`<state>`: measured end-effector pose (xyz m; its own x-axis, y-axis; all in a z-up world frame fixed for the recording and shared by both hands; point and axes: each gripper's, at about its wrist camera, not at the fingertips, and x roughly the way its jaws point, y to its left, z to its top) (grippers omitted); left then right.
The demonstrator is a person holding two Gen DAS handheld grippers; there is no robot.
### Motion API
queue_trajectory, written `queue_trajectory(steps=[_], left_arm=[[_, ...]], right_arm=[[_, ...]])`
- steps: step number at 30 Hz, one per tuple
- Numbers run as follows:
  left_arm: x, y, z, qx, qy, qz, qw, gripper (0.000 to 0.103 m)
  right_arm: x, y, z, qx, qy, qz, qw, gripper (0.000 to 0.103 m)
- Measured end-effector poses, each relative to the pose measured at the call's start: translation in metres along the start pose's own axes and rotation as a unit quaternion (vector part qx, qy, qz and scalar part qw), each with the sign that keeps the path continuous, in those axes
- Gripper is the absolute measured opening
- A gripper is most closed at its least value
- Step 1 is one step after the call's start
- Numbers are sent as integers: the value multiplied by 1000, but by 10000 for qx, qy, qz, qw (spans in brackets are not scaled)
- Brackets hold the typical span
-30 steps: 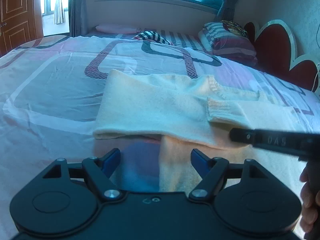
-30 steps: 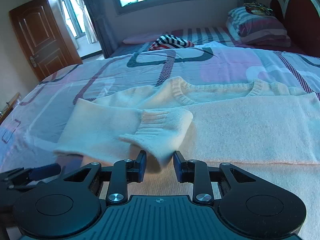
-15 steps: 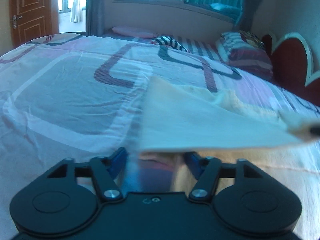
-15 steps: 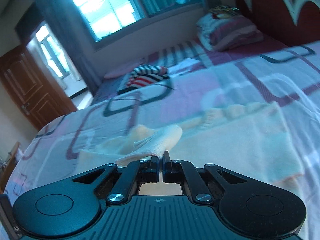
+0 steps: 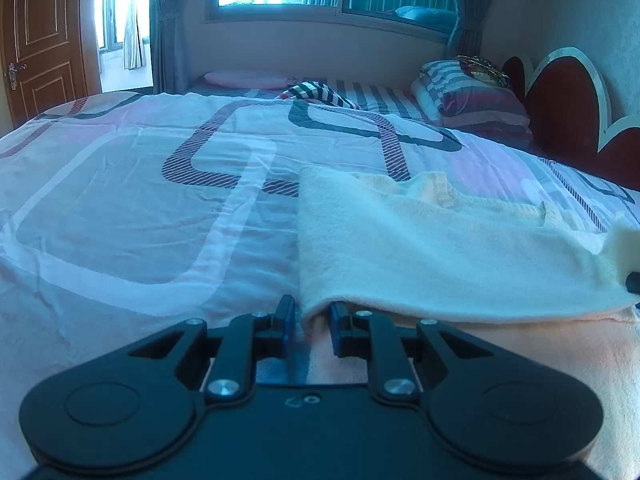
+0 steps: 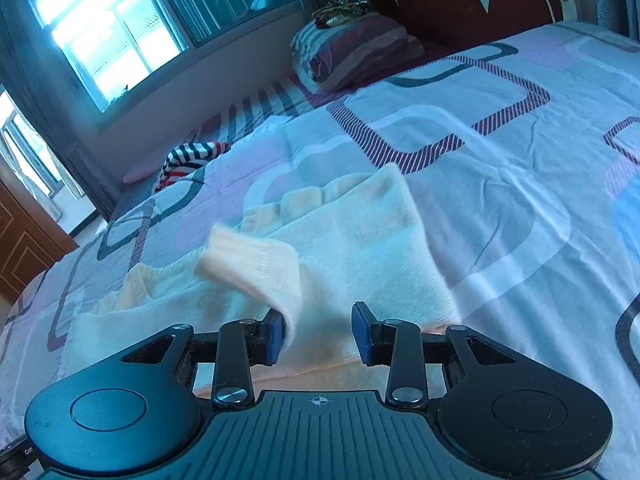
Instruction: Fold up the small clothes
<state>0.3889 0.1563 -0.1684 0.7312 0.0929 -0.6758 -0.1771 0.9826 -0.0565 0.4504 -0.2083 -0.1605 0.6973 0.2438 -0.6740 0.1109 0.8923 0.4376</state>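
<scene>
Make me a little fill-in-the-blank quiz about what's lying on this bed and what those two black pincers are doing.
1. The cream sweater lies on a patterned ____.
2. The sleeve cuff hangs beside the right gripper, whose jaws are ____.
3. The left gripper is closing around the sweater's folded ____.
4. Near the window, the bunched garment has a ____ pattern.

Missing words: bedspread; opening; edge; striped

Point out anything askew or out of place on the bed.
The cream sweater's ribbed cuff hangs draped against one pad of the opening right gripper, not lying flat. A striped garment sits crumpled near the far edge.
</scene>
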Motion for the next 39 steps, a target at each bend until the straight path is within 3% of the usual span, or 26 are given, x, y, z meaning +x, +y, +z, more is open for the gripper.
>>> queue_trajectory(steps=[2,4,5,6,10,14,17,19,23,27,28,32,39], left_arm=[[0,-1,0,16,1,13,10000,17],[0,-2,-1,39,-2,29,10000,17],[0,-2,0,42,-2,30,10000,17],[0,-2,0,40,-1,31,10000,17],[-1,-4,0,32,18,60,10000,17],[-1,-3,-1,49,23,84,9999,17],[0,-4,-1,104,42,102,9999,17],[-1,-1,3,23,179,-15,9998,17],[-10,8,9,-67,471,-352,9982,32],[-23,11,13,-181,343,-380,9985,53],[-25,12,16,-249,286,-383,9985,55],[-19,8,32,-479,250,-464,9975,55],[27,-4,52,-520,417,-340,9972,55]], right_arm=[[-1,-3,2,-66,-22,-18,10000,34],[-1,-4,3,-123,-53,-46,9999,21],[-1,-5,3,-119,-63,-64,9999,6],[-1,-6,4,-128,-92,-112,9998,4],[0,-11,4,-312,-54,-196,9993,3],[-15,-4,10,-870,-487,-146,9949,3],[2,-13,8,-860,-46,-346,9957,3],[8,-17,5,-887,239,-234,9955,3],[-4,-21,11,-708,133,-59,9974,9],[-8,-26,18,-586,30,-97,9982,25],[-7,-27,21,-506,20,-55,9987,25],[5,-27,28,-544,111,-113,9984,25],[27,-24,32,-609,238,-236,9976,25]])
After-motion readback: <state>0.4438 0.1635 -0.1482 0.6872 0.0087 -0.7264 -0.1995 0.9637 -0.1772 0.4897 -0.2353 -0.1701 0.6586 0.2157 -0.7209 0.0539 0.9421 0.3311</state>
